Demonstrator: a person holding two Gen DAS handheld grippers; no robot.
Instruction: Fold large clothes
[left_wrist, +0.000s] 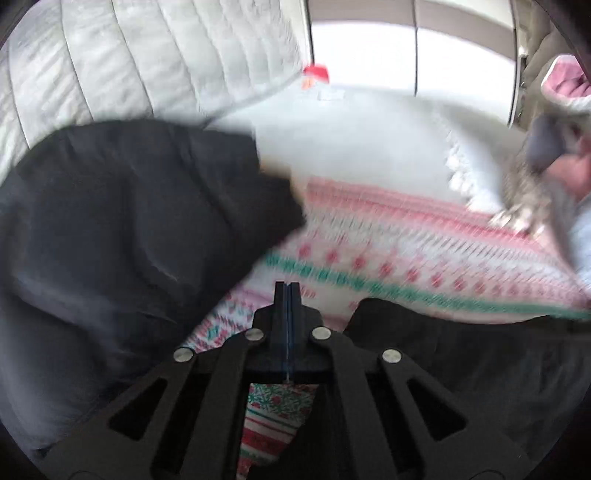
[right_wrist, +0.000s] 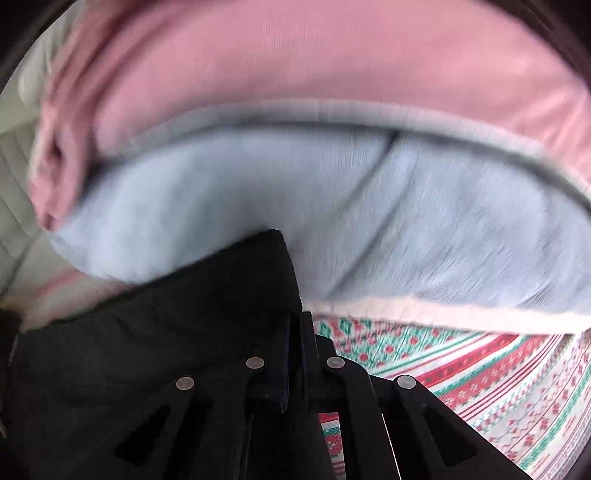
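A black garment (left_wrist: 129, 221) lies bunched on a bedspread (left_wrist: 388, 258) patterned in red, green and white; another part of it (left_wrist: 461, 350) spreads at the lower right. My left gripper (left_wrist: 289, 286) is shut over the bedspread in the gap between the two black parts, and I see nothing between its pads. In the right wrist view the black garment (right_wrist: 166, 332) fills the lower left and rises in a peak just past my right gripper (right_wrist: 297, 317). That gripper is shut, with the cloth's edge running into its fingertips. Both views are blurred.
A white quilted cover (left_wrist: 147, 55) lies at the back left, with a red-capped item (left_wrist: 316, 74) beside it. A grey and pink plush thing (left_wrist: 565, 85) sits at the far right. Light blue fabric (right_wrist: 258, 206) and pink fabric (right_wrist: 295, 66) bulk close ahead of the right gripper.
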